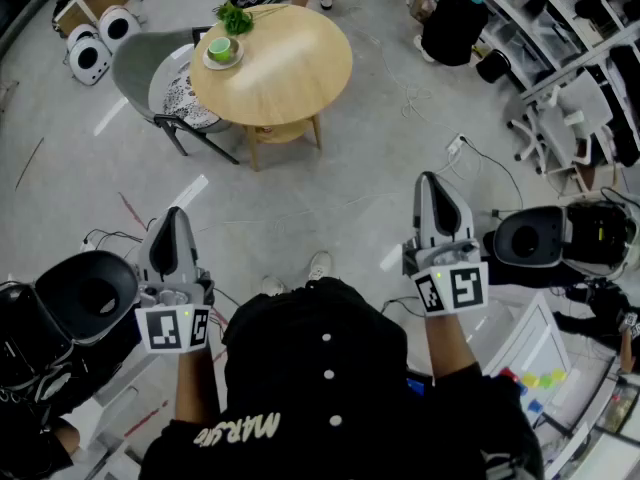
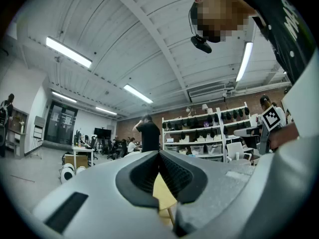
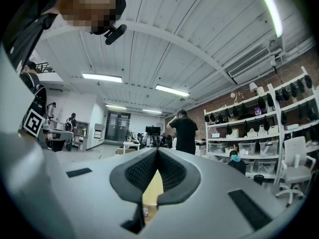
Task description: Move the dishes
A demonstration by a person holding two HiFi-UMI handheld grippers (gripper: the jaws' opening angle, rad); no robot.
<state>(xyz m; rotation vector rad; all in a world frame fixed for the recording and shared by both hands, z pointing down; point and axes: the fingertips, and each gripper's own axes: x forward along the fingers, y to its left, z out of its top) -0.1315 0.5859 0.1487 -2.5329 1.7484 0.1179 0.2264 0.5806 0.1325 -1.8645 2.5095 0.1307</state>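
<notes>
Seen from above, a person is standing on a grey floor, holding a two-jaw gripper in each hand at about waist height. The left gripper (image 1: 174,214) and the right gripper (image 1: 430,180) are both pointing forward, roughly level, with their jaws pressed together and nothing between them; each gripper's own view is showing the ribbed pads meeting.

The dishes are sitting on a round wooden table (image 1: 300,73) well ahead of the person: a green cup (image 1: 220,48) is standing upright on a pale saucer (image 1: 207,60), near the table's left edge. A leafy green sprig (image 1: 235,16) is lying just beyond them, and a grey chair (image 1: 135,63) is standing beside that edge.

Cup and saucer are lying forward of both grippers, well apart from either. They are almost straight ahead of the left gripper and far to the left of the right one, so the left hand looks the nearer. Being round, they are offering no preferred axis; the jaws would need opening first.
</notes>
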